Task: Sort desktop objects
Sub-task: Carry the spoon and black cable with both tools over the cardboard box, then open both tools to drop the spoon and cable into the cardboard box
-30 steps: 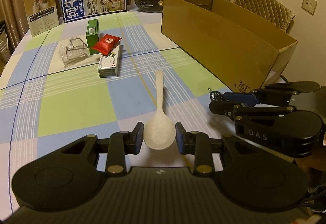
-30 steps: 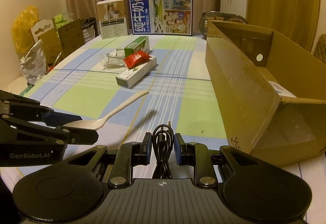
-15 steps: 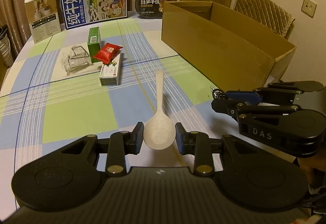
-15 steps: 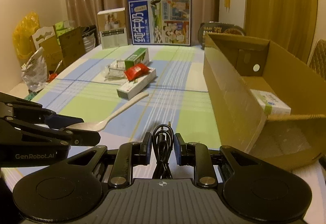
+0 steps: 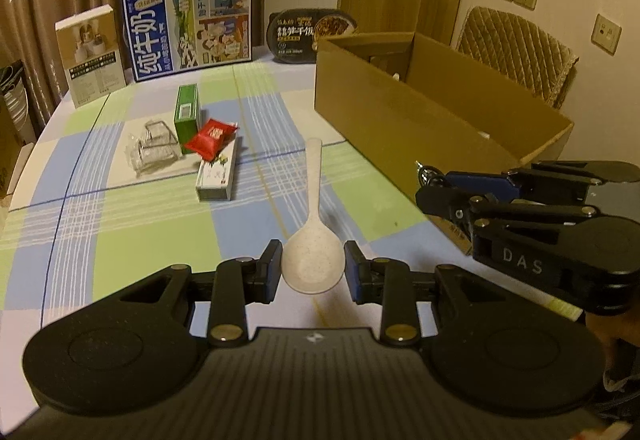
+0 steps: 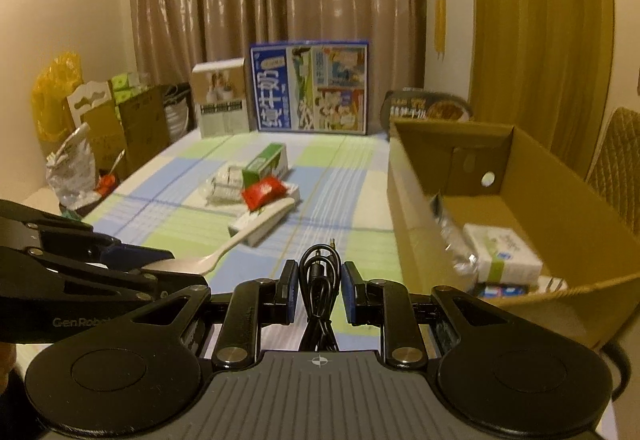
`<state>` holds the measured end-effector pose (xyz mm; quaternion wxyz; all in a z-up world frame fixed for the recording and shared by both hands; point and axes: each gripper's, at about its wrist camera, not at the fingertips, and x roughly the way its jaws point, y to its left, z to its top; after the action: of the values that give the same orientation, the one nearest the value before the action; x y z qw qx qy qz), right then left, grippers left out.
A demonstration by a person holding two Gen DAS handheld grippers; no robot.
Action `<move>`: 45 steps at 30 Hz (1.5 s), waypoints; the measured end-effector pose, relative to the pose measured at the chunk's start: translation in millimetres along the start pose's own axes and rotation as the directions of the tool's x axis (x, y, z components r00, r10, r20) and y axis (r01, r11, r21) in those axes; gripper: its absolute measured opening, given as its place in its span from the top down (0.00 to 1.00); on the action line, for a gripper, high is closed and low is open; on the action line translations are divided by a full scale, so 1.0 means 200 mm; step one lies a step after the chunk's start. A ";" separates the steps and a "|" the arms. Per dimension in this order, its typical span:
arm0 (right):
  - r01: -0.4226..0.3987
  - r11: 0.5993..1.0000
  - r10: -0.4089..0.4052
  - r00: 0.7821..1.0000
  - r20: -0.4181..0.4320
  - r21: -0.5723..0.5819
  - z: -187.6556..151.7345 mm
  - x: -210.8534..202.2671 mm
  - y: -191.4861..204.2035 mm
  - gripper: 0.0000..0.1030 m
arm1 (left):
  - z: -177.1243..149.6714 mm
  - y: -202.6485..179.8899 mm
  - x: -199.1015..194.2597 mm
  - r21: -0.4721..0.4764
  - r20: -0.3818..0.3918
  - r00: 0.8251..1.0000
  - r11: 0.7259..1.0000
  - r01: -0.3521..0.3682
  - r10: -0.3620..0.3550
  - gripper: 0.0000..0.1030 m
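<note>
Spoon (image 5: 313,258) sits clamped by its bowl in my left gripper (image 5: 313,272), low centre of frame; right gripper (image 6: 318,292) jaws pinch a coiled black cable (image 6: 319,282). Both are off the bench, mid-carry. Next I'd swing over the cardboard box (image 6: 532,176) at right and drop them in.

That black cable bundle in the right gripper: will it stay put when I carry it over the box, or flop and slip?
The black cable is looped and looks floppy; its plug end sticks up free, so it may sway. The right gripper pinches the bundle's middle, so single loops could slide loose. It is probably light, so it should drop easily into the cardboard box.
</note>
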<state>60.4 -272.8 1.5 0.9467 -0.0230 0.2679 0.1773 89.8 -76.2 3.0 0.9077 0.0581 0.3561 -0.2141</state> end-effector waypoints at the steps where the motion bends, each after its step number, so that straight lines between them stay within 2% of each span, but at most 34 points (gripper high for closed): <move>1: 0.001 1.000 -0.001 1.000 0.010 0.004 0.01 -0.02 -0.01 0.81 | 0.01 -0.01 -0.01 0.000 0.006 1.000 1.000 0.000 0.000 0.73; 10: 0.025 0.998 -0.031 0.995 0.092 0.062 0.16 -0.17 -0.19 0.81 | 0.17 -0.09 -0.05 0.001 0.070 0.998 1.000 0.004 -0.004 0.73; 18: 0.083 0.994 -0.091 0.988 0.128 0.070 0.26 -0.25 -0.43 0.81 | 0.33 -0.28 -0.03 0.028 0.106 0.993 0.998 0.047 -0.050 0.73; 26: 0.140 0.987 -0.150 0.981 0.127 0.078 0.29 -0.22 -0.70 0.81 | 0.47 -0.49 0.06 0.027 0.118 0.987 0.994 0.104 -0.106 0.73; 33: 0.154 0.981 -0.167 0.979 0.115 0.114 0.27 -0.19 -0.89 0.81 | 0.55 -0.64 0.20 0.031 0.110 0.984 0.990 0.138 -0.141 0.73; 39: 0.158 0.977 -0.173 0.980 0.097 0.140 0.24 -0.15 -0.97 0.81 | 0.59 -0.75 0.34 0.051 0.094 0.986 0.990 0.135 -0.139 0.71; 40: 0.157 0.977 -0.171 0.981 0.094 0.142 0.23 -0.14 -0.98 0.81 | 0.58 -0.75 0.36 0.046 0.094 0.986 0.990 0.136 -0.139 0.67; 45: 0.132 0.979 -0.144 0.987 0.075 0.153 0.22 -0.08 -0.97 0.81 | 0.55 -0.72 0.38 0.053 0.081 0.989 0.992 0.118 -0.122 0.67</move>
<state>136.5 -453.2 37.9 0.9665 0.0362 0.2370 0.0917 145.4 -260.6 40.1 0.9058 0.0492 0.3151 -0.2790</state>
